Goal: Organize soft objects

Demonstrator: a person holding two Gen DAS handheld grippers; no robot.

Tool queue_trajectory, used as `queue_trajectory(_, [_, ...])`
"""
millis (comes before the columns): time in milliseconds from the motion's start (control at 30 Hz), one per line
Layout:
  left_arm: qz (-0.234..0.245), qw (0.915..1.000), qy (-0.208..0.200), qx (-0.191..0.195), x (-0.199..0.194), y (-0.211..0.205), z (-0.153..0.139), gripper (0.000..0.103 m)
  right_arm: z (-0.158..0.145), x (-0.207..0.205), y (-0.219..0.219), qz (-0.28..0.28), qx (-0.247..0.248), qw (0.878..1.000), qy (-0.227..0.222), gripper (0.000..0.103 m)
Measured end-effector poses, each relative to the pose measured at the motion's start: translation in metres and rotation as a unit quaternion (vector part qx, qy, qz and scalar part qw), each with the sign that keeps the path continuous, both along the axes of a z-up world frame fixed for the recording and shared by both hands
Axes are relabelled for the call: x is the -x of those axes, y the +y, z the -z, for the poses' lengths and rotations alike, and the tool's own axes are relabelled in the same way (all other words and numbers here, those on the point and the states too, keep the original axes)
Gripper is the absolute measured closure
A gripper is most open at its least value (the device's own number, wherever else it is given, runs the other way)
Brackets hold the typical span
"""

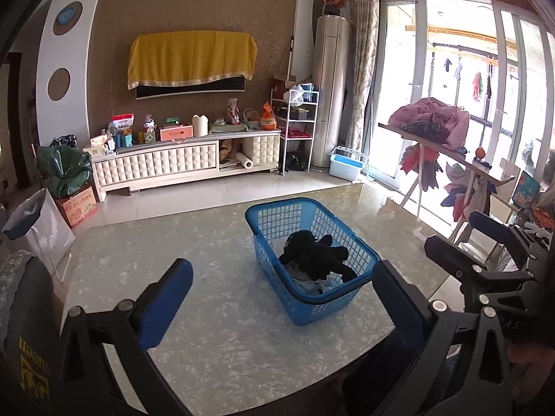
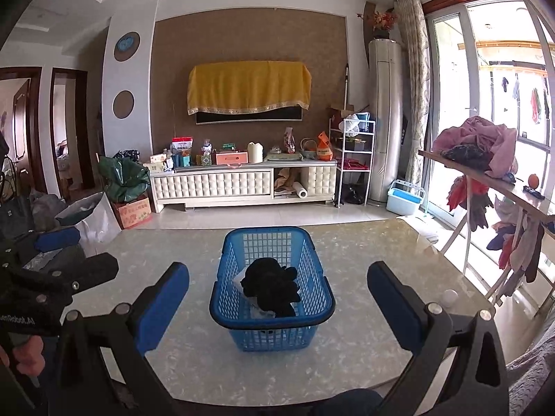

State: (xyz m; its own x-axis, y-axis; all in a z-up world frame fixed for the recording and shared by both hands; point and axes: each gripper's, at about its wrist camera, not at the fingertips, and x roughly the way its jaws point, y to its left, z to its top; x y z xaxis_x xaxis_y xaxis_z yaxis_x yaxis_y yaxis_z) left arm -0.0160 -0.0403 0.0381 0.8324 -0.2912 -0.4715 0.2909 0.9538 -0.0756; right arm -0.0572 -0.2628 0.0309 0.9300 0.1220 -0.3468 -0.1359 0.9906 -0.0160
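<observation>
A blue plastic basket (image 1: 267, 220) (image 2: 322, 306) stands on the marble-patterned table (image 1: 208, 332) (image 2: 364, 249). Inside lies a black soft toy (image 1: 317, 253) (image 2: 270, 279) on top of pale cloth (image 1: 321, 286). My left gripper (image 1: 282, 294) is open above the table's near edge, its right finger close to the basket's near corner, nothing held. My right gripper (image 2: 277, 298) is open too, its blue pads (image 2: 163, 308) on either side of the basket from behind, apart from it. Each gripper shows at the edge of the other's view.
A wooden board (image 1: 447, 154) (image 2: 485, 180) at the right carries a pink cloth pile and hanging garments. Beyond the table are a TV cabinet (image 2: 242, 180), a white shelf rack (image 2: 353, 159), bags and a box (image 2: 133, 211) at the left. A small white cap (image 2: 450, 297) lies at the table's right.
</observation>
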Motion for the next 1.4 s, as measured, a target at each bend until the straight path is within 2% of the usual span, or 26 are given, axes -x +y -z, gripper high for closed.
queue_trajectory(333, [0.009, 0.9999, -0.001, -0.009, 0.004, -0.006, 0.0, 0.0, 0.002, 0.004, 0.001, -0.006, 0.0, 1.0, 0.01, 0.0])
queue_trajectory(1000, [0.007, 0.9999, 0.01, -0.002, 0.003, -0.007, 0.0, 0.0, 0.0, 0.007, -0.001, -0.011, -0.004, 1.0, 0.017, 0.0])
queue_trajectory(1233, [0.013, 0.9999, 0.0, -0.004, 0.009, -0.01, -0.002, 0.0, -0.001, 0.009, -0.003, -0.013, -0.002, 1.0, 0.021, 0.0])
queue_trajectory(1400, [0.015, 0.9998, 0.012, 0.001, 0.006, -0.01, -0.001, 0.0, -0.001, 0.01, -0.003, -0.015, -0.001, 1.0, 0.023, 0.0])
